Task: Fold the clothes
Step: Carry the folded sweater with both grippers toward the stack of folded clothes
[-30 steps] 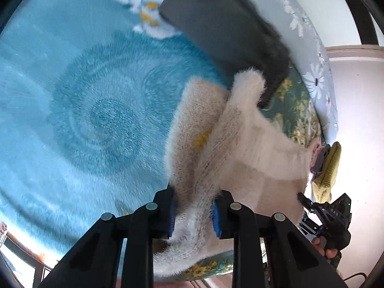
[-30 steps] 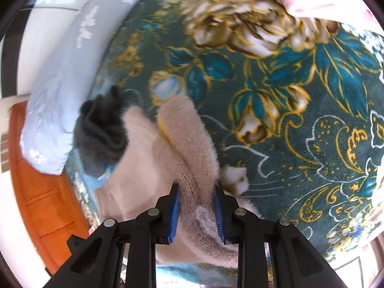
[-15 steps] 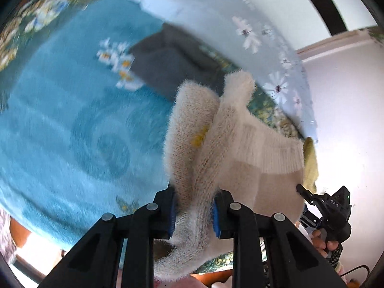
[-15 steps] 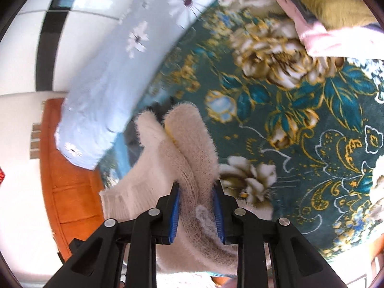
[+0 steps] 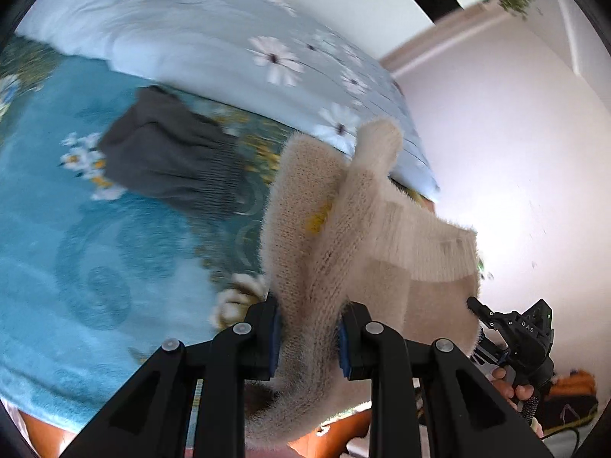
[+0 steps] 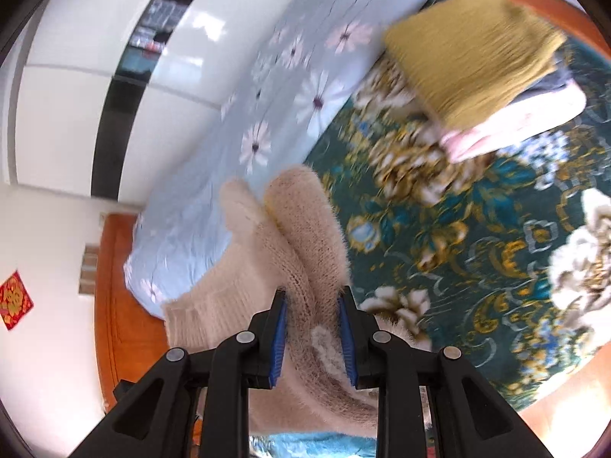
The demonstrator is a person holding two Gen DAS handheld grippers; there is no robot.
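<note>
A fuzzy cream knitted sweater (image 5: 343,236) hangs lifted above the bed, stretched between both grippers. My left gripper (image 5: 308,334) is shut on one bunched edge of it. In the right wrist view the same sweater (image 6: 275,267) is clamped by my right gripper (image 6: 311,334), its ribbed hem trailing to the left. The right gripper's body (image 5: 523,339) shows at the lower right of the left wrist view, held by a hand (image 5: 508,387).
A dark grey folded garment (image 5: 168,156) lies on the blue floral bedspread (image 5: 76,229). A light blue daisy-print pillow (image 5: 214,49) runs along the back. A mustard knit (image 6: 473,53) sits stacked on pink clothing (image 6: 527,114). An orange wooden bed frame (image 6: 114,313) borders the left.
Both grippers have risen and tilted up with the sweater, which has lifted off the bed; the pillow, wall and stacked clothes have come into view.
</note>
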